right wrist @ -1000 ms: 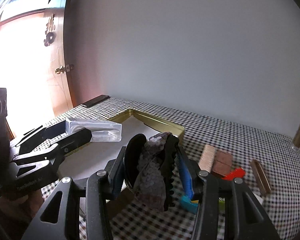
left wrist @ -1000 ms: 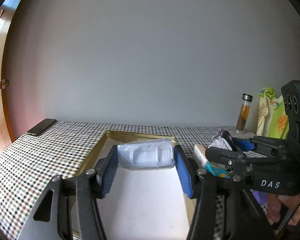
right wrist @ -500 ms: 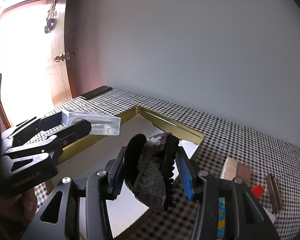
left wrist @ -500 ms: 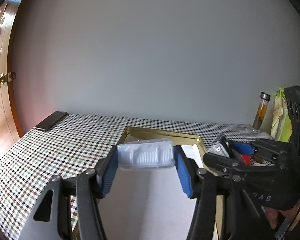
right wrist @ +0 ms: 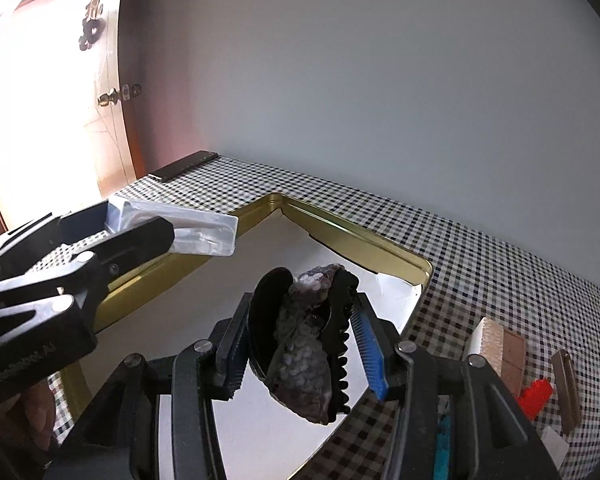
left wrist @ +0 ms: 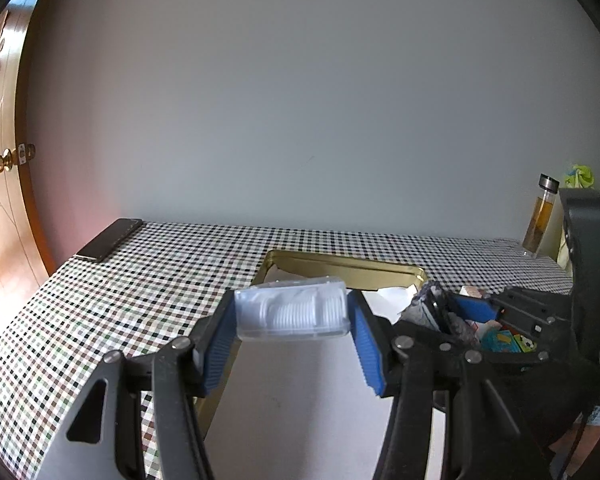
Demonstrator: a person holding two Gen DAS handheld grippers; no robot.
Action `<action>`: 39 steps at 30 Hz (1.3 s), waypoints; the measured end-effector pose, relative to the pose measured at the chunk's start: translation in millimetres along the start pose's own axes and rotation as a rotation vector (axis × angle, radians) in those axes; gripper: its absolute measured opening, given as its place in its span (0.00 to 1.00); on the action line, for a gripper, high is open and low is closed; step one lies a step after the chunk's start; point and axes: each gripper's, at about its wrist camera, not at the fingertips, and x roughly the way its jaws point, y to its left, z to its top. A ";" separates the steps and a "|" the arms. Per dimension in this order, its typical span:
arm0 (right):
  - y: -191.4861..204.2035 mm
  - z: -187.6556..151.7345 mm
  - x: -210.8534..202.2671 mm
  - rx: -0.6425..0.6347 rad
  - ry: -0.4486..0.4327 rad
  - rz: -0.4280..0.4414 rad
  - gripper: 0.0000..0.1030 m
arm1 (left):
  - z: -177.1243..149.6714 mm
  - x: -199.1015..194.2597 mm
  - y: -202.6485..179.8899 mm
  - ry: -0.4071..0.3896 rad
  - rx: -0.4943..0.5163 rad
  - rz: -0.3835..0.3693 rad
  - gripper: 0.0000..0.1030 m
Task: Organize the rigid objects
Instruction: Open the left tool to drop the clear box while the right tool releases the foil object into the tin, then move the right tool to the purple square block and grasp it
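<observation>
Two items are carried above the gold tray (right wrist: 352,236): a clear plastic box (left wrist: 292,314) is clamped between the pads of the left gripper (left wrist: 292,336), and a dark hair claw clip (right wrist: 304,344) with sequinned fabric is pinched in the right gripper (right wrist: 300,348). White paper lining (right wrist: 268,264) is seen beneath both. Small blocks (right wrist: 500,348) lie outside on the checked tablecloth (right wrist: 500,256). Risk noted: the grippers are held close together, so a collision could jar the smooth box loose; the clip's teeth could snag the lining.
</observation>
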 end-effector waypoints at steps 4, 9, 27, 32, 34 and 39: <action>-4.5 0.4 5.1 0.010 -0.007 -0.018 0.49 | 2.2 5.1 0.2 -0.008 0.004 0.050 0.53; -8.2 1.0 4.4 0.029 -0.026 -0.019 0.60 | -0.7 5.8 1.5 0.003 0.005 0.084 0.73; -34.0 -49.9 -100.1 0.038 -0.098 -0.030 0.77 | -40.1 -72.9 24.2 -0.141 -0.181 0.087 0.97; -63.0 -76.6 -133.8 0.087 -0.110 -0.092 0.78 | -41.5 -74.5 -7.9 -0.144 -0.139 0.022 0.99; -77.2 -88.1 -144.1 0.115 -0.108 -0.113 0.79 | -44.1 -74.8 -25.3 -0.142 -0.115 -0.014 0.99; -113.0 -122.6 -159.0 0.193 -0.075 -0.176 0.79 | -48.2 -71.6 -64.3 -0.111 -0.045 -0.070 0.99</action>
